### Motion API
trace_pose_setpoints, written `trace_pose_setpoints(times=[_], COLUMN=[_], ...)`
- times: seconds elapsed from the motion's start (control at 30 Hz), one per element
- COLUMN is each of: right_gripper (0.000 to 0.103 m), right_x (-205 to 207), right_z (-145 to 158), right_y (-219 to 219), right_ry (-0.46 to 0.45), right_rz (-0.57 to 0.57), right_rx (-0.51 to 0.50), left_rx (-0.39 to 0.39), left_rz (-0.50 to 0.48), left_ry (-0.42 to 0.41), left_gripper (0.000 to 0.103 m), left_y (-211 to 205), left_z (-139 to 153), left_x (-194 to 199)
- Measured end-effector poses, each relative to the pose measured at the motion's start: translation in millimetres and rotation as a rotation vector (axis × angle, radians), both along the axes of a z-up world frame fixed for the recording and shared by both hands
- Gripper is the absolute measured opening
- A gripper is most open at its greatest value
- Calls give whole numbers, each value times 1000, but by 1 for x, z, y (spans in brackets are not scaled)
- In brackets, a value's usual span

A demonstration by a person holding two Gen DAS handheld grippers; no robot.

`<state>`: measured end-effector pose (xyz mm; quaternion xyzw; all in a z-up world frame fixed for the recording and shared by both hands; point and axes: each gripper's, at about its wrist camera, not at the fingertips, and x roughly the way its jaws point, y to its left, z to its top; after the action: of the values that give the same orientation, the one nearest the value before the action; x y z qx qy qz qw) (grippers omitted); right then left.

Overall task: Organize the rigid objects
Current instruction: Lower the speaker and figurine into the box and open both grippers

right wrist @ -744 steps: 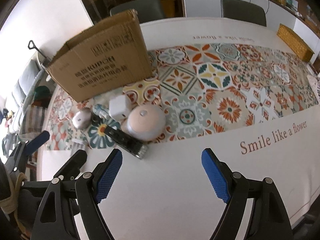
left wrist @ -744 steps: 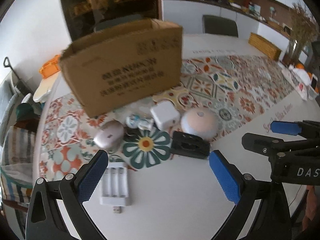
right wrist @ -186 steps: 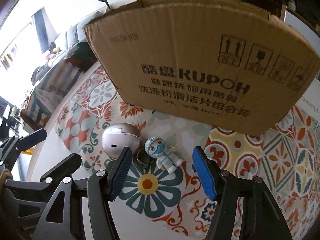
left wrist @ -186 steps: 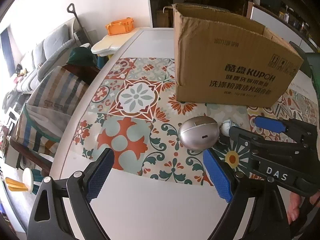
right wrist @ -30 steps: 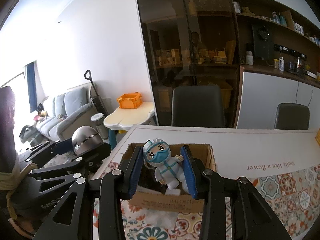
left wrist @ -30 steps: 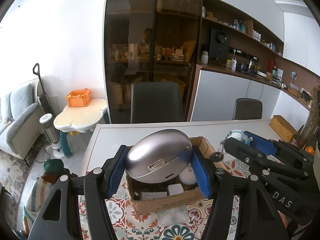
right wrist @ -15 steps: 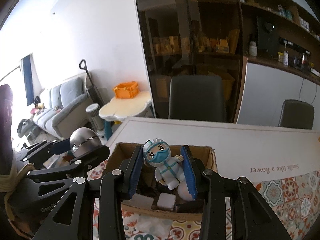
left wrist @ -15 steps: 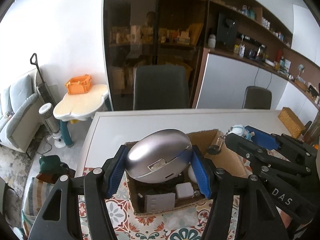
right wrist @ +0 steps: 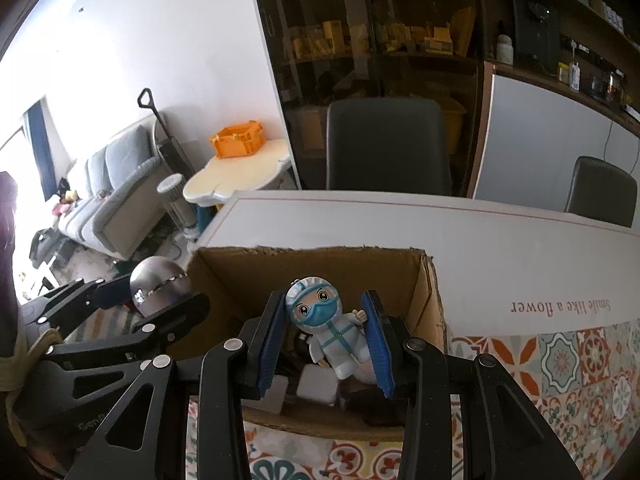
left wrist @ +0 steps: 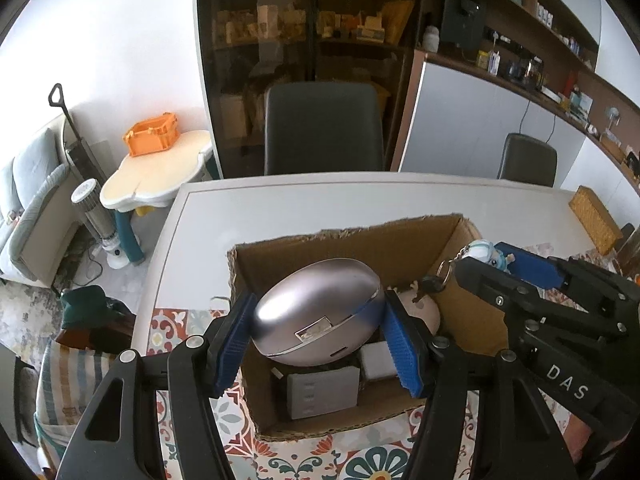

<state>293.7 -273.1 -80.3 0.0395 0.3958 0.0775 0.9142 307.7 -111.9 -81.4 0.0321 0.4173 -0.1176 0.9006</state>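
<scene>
Your left gripper [left wrist: 318, 344] has its jaws clamped on the silver egg-shaped case [left wrist: 318, 314], held over the open cardboard box [left wrist: 344, 240]. Your right gripper [right wrist: 325, 334] has its jaws pressed narrow on the small masked figurine [right wrist: 334, 332], also above the box, nearer its right wall. Lower each hand until its load is well below the rim, keep the two grippers apart, and let go one at a time so nothing bounces out. Aim for bare spots: a white block [left wrist: 322, 394] and a pale round thing [left wrist: 424, 312] already lie inside. The box sits on the desk [right wrist: 500, 256]. Much of the box floor is hidden behind the case and the jaws, so free space is hard to judge.
</scene>
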Motion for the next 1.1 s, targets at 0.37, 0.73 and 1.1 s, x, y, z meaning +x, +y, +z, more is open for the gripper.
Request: trace_pose_setpoints(times=[0.37, 0.73, 1.1], right_gripper=[39, 59, 81], right_x=[8, 9, -43], right_z=[-14, -14, 15], right_y=[4, 12, -1], right_ry=[60, 109, 87], right_rz=[11, -13, -120], right_rx=[4, -3, -43], left_rx=[52, 48, 92], left_rz=[98, 174, 152], left_ry=[0, 13, -98], left_gripper=[81, 92, 103], left_y=[17, 45, 41], left_z=[-1, 2, 34], left_x=[-2, -15, -65])
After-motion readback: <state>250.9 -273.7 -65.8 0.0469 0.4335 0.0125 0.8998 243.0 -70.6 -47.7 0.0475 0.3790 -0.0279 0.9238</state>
